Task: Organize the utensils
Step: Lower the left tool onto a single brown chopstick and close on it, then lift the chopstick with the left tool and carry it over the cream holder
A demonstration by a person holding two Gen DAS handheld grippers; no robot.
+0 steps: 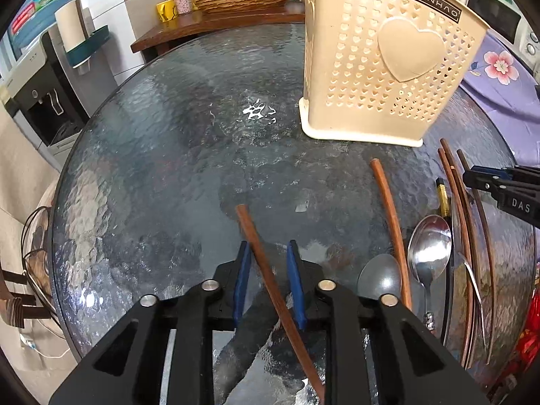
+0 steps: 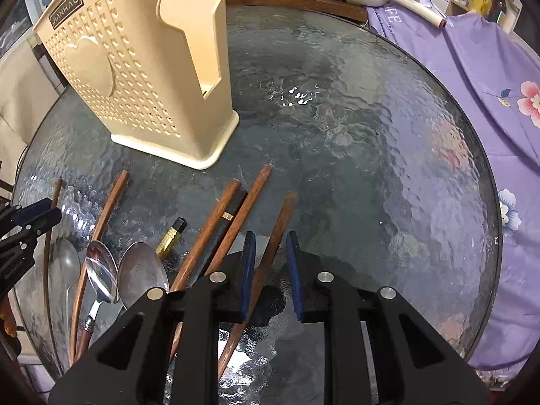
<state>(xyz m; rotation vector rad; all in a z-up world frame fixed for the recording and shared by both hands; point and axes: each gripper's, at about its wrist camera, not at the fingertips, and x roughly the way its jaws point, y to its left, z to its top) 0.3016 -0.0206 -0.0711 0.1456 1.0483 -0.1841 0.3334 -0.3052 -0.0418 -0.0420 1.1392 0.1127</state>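
From the left wrist we see our left gripper [image 1: 268, 253] low over the round glass surface [image 1: 152, 175], its jaws narrowed around a brown chopstick [image 1: 266, 270] that runs slantwise between the blue pads [image 1: 294, 280]; whether the pads press on it we cannot tell. Far and to the right stands the cream utensil holder [image 1: 381, 67], upright on the glass. Right of our jaws lie another chopstick [image 1: 391, 222], two metal spoons [image 1: 428, 246] and a bundle of more chopsticks [image 1: 462, 229] by the rim, where the right gripper's tip [image 1: 499, 182] enters.

From the right wrist, our right gripper [image 2: 270, 253] has its jaws drawn close about a second brown chopstick [image 2: 273, 246], which lies against the left pad; a firm clamp we cannot confirm. Left of it lie crossed chopsticks [image 2: 216, 229], a black gold-banded one [image 2: 172, 236] and three spoons [image 2: 141, 270]. The holder [image 2: 141, 67] stands far left, and a purple flowered cloth [image 2: 489, 84] covers the right side.
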